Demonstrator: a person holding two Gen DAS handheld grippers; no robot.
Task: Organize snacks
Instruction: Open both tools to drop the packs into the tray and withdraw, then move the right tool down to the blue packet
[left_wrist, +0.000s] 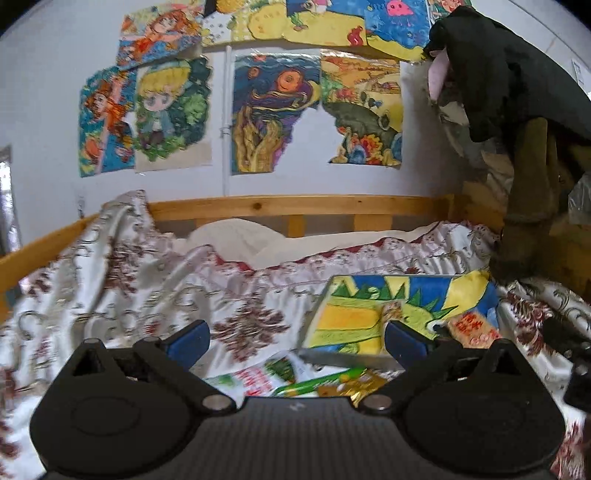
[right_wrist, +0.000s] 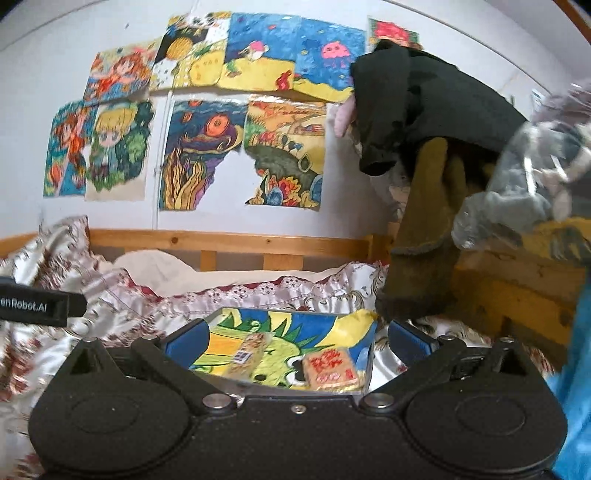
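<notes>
A patterned bedspread (left_wrist: 155, 280) covers the bed below wall drawings (right_wrist: 207, 110); beside the tray (right_wrist: 354, 325), both the left gripper (left_wrist: 295, 339) and right gripper (right_wrist: 295, 341) hold jaws wide, empty.

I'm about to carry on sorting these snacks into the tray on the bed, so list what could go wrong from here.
1. The tray sits on rumpled bedding, not a firm surface; pressing on one edge may tip it and slide out the orange pack and the long pack.
2. Loose packets lie right under the open left gripper, partly hidden by it, so a grab could catch the wrong one or the cloth.
</notes>
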